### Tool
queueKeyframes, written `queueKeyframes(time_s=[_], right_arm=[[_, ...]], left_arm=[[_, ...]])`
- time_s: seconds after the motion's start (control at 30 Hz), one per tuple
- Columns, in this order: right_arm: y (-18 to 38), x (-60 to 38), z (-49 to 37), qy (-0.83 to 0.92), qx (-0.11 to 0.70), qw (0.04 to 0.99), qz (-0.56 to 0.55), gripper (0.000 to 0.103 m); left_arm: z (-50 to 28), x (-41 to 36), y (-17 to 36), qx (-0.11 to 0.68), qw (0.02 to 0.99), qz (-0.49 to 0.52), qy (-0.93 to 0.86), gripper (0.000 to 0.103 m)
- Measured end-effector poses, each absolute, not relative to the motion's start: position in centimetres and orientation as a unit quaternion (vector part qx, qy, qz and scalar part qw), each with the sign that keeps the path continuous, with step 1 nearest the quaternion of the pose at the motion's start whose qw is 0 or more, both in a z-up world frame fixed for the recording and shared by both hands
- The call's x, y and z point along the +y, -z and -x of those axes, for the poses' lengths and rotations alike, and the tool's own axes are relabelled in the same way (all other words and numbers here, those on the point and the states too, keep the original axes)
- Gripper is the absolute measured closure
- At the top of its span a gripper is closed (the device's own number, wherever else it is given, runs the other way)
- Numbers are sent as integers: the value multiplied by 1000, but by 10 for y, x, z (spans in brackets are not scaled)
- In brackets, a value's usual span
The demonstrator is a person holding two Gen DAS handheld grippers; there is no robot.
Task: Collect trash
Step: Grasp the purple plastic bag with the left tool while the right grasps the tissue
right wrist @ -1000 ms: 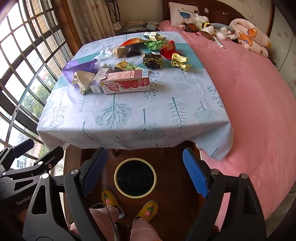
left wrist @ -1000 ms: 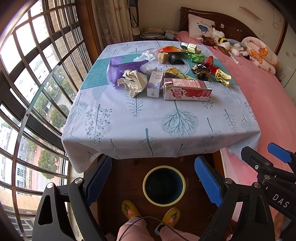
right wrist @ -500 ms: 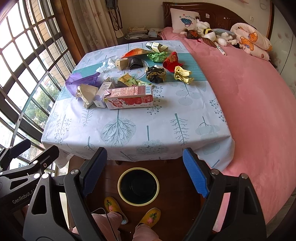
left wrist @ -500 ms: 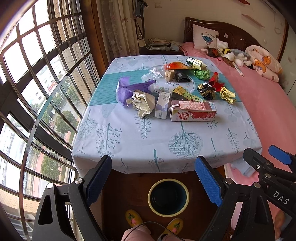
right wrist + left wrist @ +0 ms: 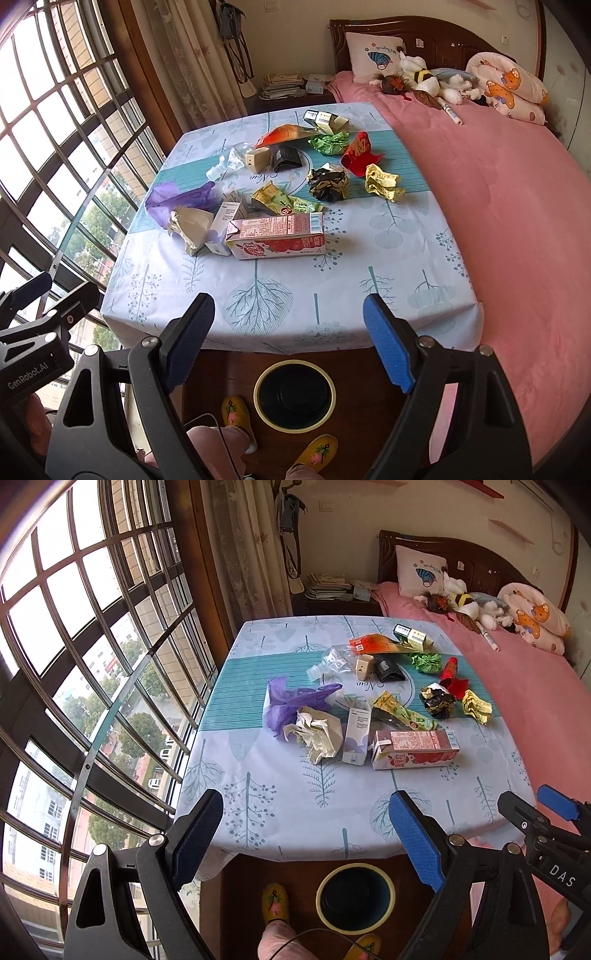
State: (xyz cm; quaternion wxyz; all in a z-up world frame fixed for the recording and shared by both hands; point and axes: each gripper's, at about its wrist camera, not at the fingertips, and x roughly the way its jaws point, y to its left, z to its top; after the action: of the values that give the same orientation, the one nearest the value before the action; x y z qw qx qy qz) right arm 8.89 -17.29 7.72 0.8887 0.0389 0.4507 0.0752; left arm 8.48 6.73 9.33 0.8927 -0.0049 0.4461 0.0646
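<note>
Trash lies on the table (image 5: 280,797): a red milk carton (image 5: 415,748) (image 5: 279,236) on its side, a white small box (image 5: 356,734), crumpled white paper (image 5: 317,733), a purple bag (image 5: 291,701), a black-gold wrapper (image 5: 328,182), a yellow wrapper (image 5: 382,181), green paper (image 5: 328,142) and a clear bottle (image 5: 332,661). A yellow-rimmed bin (image 5: 356,895) (image 5: 294,395) stands on the floor under the table's near edge. My left gripper (image 5: 306,830) and right gripper (image 5: 284,336) are open and empty, held side by side above the bin, short of the table.
A bed with a pink cover (image 5: 517,206) lies along the table's right side, with a pillow and stuffed toys (image 5: 432,81) at its head. A barred window (image 5: 92,664) runs along the left. The person's yellow slippers (image 5: 236,413) stand by the bin.
Both grippers have risen and tilted up, so the table and trash sit lower and nearer in view. Both stay open and empty.
</note>
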Motion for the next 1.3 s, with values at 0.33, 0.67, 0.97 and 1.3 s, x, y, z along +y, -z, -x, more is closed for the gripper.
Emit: queueKeyframes(time_s=[0.33, 0.67, 0.97, 1.3], right_arm=[[-64, -107, -155, -85, 469, 878, -39, 34], [-7, -36, -245, -42, 536, 835, -118, 44], [33, -17, -273, 2, 558, 812, -169, 44], [54, 9, -275, 5, 571, 802, -177, 44]], left_arm=[[-207, 169, -71, 505, 863, 17, 5, 10], [-322, 216, -23, 562, 822, -24, 87, 10], [-382, 187, 57, 634, 760, -18, 141, 25], [-389, 171, 97, 679, 703, 49, 207, 31]])
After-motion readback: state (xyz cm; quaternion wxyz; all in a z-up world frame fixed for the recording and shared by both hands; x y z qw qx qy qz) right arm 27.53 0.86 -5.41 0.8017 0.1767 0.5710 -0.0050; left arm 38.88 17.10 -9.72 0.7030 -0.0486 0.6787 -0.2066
